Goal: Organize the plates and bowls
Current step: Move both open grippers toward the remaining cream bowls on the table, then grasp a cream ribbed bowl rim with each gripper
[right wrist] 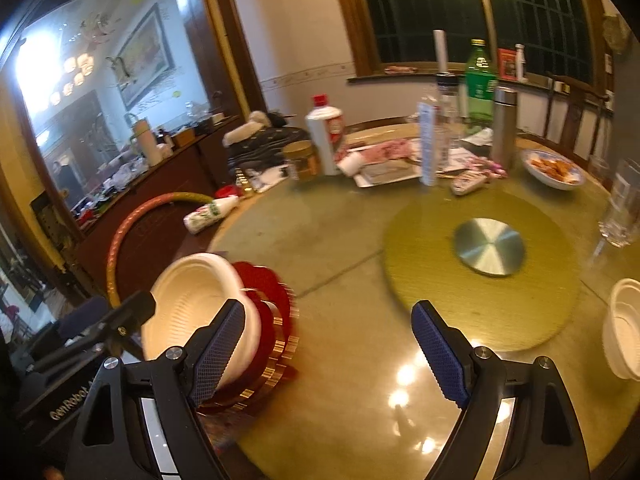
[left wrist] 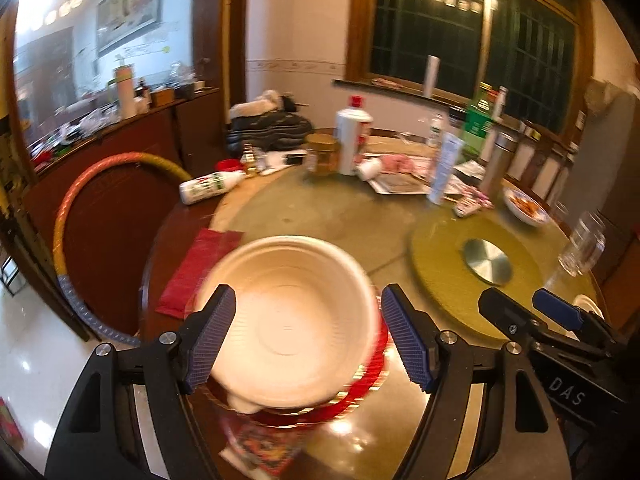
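A white disposable bowl [left wrist: 288, 320] rests on a stack of red, gold-edged plates [left wrist: 372, 376] at the near edge of the round table [left wrist: 320, 216]. My left gripper [left wrist: 308, 296] is open around the bowl. Its left pad overlaps the rim and its right pad stands clear of it. The bowl looks blurred and is not gripped. In the right wrist view the same bowl [right wrist: 192, 300] and red plates [right wrist: 276, 312] lie at the lower left, beside my left gripper [right wrist: 112, 312]. My right gripper [right wrist: 328, 308] is open over bare tabletop. More white bowls [right wrist: 624, 328] are stacked at the right edge.
A yellow-green turntable mat [right wrist: 480, 300] with a metal disc [right wrist: 488, 246] fills the table's middle. Bottles, a jar [right wrist: 304, 160], a flask [right wrist: 504, 128] and a dish of food [right wrist: 552, 170] crowd the far side. A glass mug [right wrist: 624, 208] stands right; a hoop [left wrist: 72, 208] leans left.
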`<state>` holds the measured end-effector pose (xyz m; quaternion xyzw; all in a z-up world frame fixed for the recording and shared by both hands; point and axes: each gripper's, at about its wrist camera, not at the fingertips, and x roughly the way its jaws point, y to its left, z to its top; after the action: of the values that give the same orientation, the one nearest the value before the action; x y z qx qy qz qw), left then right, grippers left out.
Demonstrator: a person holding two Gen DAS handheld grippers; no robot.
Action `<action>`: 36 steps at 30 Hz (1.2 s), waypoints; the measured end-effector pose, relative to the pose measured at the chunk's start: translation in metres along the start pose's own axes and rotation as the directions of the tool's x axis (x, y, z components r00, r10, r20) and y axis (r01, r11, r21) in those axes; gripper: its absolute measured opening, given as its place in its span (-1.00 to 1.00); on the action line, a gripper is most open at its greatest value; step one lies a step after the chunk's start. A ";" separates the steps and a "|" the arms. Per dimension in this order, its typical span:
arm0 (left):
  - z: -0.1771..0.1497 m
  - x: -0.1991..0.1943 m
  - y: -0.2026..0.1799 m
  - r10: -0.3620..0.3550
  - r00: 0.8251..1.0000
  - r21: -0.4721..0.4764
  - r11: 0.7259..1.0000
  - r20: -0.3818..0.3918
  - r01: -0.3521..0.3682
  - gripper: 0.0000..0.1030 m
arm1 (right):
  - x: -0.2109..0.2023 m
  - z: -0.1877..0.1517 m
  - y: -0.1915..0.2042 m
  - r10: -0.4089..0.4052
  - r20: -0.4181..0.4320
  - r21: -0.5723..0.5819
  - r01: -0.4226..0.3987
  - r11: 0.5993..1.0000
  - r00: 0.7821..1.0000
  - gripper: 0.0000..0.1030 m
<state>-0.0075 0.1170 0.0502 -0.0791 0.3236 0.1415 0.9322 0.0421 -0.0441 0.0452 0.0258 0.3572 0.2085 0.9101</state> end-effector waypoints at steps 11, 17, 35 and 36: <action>-0.009 0.018 -0.108 -0.213 0.972 0.085 0.971 -0.094 0.221 0.46 | -0.051 -0.021 -0.122 -0.098 0.020 0.159 0.094 0.983 0.995 0.69; -0.014 0.031 -0.177 -0.328 0.931 0.078 0.936 -0.160 0.343 0.46 | -0.096 -0.033 -0.201 -0.179 0.045 0.284 0.159 0.945 0.983 0.69; -0.055 0.066 -0.358 -0.413 0.840 0.164 0.856 -0.352 0.490 0.46 | -0.113 -0.086 -0.398 -0.258 -0.082 0.644 0.249 0.724 0.963 0.49; -0.056 0.068 -0.361 -0.406 0.841 0.173 0.856 -0.357 0.487 0.46 | -0.108 -0.087 -0.400 -0.256 -0.092 0.650 0.253 0.717 0.962 0.45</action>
<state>0.1246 -0.2237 -0.0159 -0.0527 0.4524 -0.1384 0.8794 0.0578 -0.4610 -0.0286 0.2942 0.4053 -0.0571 0.8636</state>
